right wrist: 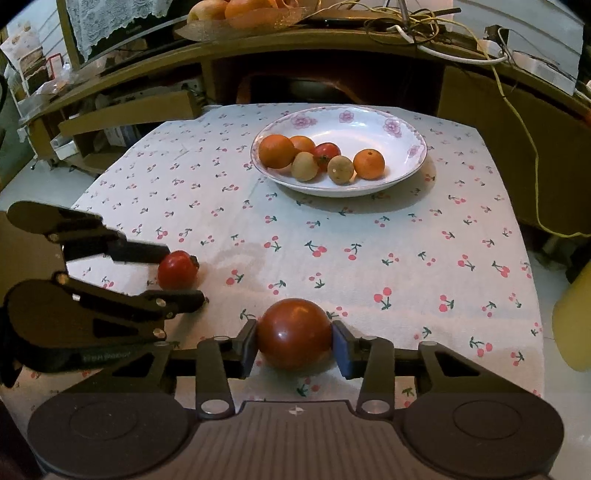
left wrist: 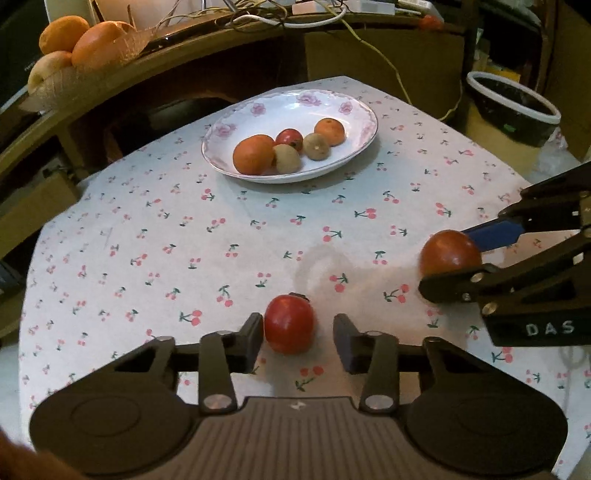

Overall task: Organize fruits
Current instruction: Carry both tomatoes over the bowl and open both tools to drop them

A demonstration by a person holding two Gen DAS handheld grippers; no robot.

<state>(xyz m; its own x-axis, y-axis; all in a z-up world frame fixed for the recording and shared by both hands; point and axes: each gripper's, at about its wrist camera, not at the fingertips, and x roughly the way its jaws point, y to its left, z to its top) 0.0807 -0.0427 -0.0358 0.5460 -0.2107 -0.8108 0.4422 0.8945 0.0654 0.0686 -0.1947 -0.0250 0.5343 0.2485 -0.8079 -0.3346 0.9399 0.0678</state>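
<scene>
A small red fruit (left wrist: 289, 323) lies on the cherry-print tablecloth between the fingers of my left gripper (left wrist: 298, 338), which is open; the left finger is close to it, the right finger stands apart. It also shows in the right wrist view (right wrist: 177, 269). My right gripper (right wrist: 295, 345) is shut on a larger dark red fruit (right wrist: 294, 333) resting on the cloth, also seen in the left wrist view (left wrist: 450, 253). A white flowered plate (left wrist: 354, 110) at the far side holds several oranges, brownish fruits and a red one.
A wooden shelf runs behind the table with a basket of oranges (left wrist: 74, 40) and tangled cables (right wrist: 424, 26). A black bin (left wrist: 513, 107) stands at the right. A yellow object (right wrist: 576, 317) sits at the table's right edge.
</scene>
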